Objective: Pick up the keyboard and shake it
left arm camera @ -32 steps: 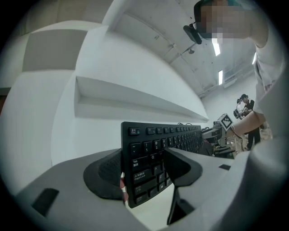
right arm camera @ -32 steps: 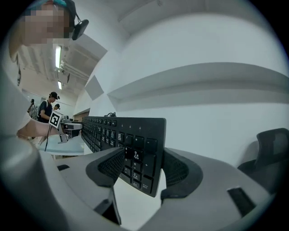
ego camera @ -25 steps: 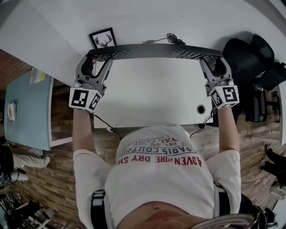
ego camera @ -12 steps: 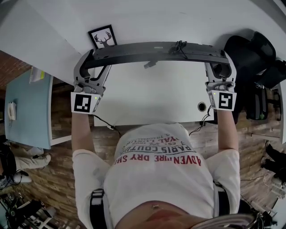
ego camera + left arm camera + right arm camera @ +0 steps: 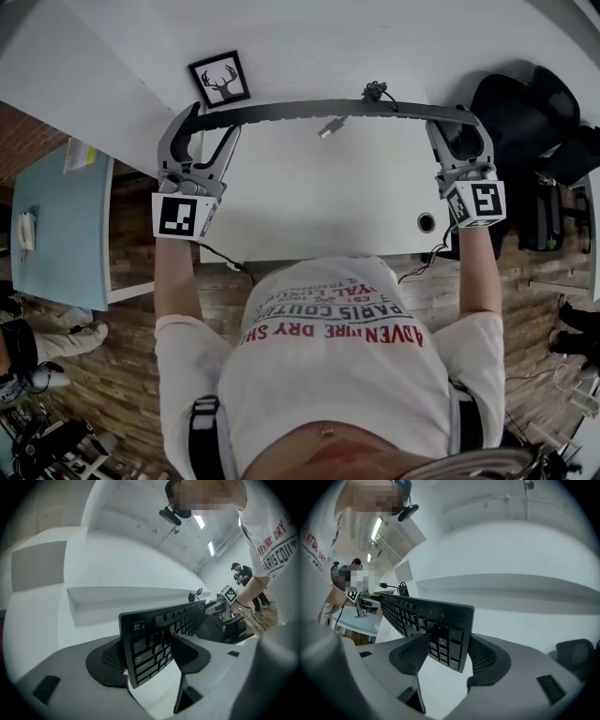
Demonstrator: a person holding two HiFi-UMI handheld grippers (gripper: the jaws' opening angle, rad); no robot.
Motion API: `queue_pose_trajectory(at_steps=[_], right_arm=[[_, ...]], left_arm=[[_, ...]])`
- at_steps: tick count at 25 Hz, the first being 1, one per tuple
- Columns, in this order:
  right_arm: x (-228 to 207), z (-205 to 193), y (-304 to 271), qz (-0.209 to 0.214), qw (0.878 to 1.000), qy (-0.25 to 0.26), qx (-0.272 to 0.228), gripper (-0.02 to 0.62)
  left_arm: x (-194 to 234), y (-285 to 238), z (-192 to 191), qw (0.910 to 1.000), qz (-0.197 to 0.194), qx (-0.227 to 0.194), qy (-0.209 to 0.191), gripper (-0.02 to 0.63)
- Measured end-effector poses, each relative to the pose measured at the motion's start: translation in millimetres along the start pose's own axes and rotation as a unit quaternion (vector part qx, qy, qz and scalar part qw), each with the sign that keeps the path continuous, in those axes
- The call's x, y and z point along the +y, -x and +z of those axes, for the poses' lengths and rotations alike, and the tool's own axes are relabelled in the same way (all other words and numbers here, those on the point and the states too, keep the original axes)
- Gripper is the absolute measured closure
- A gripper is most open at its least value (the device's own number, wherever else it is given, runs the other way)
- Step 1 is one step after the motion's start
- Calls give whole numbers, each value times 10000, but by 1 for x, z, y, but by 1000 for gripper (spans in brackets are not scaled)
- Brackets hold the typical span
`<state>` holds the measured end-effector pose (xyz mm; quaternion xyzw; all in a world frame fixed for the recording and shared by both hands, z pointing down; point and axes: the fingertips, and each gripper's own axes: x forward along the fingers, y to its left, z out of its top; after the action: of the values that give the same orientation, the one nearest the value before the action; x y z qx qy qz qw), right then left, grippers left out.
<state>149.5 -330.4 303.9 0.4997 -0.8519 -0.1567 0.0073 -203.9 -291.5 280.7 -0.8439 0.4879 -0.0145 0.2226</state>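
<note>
1. One long, flat black plastic keyboard (image 5: 328, 112) hung on edge, lifted clear above the single smooth white desk (image 5: 319, 206).
2. Two grey tongs held it: the left gripper (image 5: 212, 127) and the right gripper (image 5: 459, 127) each clamped one end between mesh-textured pads.
3. One black-framed deer picture (image 5: 219, 80) lay beyond it.
4. One thin black cable (image 5: 375, 92) bunched behind; where it joined the keyboard was hard to make out.

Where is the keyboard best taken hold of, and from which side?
Grip the keyboard at its two short ends, one tool each, coming from the person's side. It is long and thin, so pads on key face and back suit it, as the left tool and right tool show.
</note>
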Motion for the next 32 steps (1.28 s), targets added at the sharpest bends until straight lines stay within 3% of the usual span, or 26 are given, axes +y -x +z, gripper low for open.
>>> queue_pose_trajectory(at_steps=[3, 7, 12, 14, 20, 25, 32], right_arm=[[4, -26, -8, 186, 9978, -447, 455, 321], [4, -64, -25, 203, 9946, -743, 701, 322], [3, -82, -25, 169, 9934, -920, 667, 322], [2, -81, -21, 155, 9938, -916, 608, 322], [-8, -71, -20, 45, 9967, -674, 458, 321], [-12, -63, -19, -67, 9975, -571, 419, 319], [-7, -59, -17, -13, 9974, -467, 552, 319]], left_arm=[[-2, -1, -5, 9995, -8, 302, -15, 328], [-4, -12, -30, 9976, -2, 691, -107, 327], [-16, -8, -18, 9917, 12, 595, -1141, 325], [-23, -1, -13, 9897, 97, 569, -1307, 326], [-37, 10, -6, 9892, 475, 143, -1382, 326], [-40, 11, 0, 9880, 534, -58, -1451, 326], [-32, 7, -8, 9917, 272, 182, -1246, 327]])
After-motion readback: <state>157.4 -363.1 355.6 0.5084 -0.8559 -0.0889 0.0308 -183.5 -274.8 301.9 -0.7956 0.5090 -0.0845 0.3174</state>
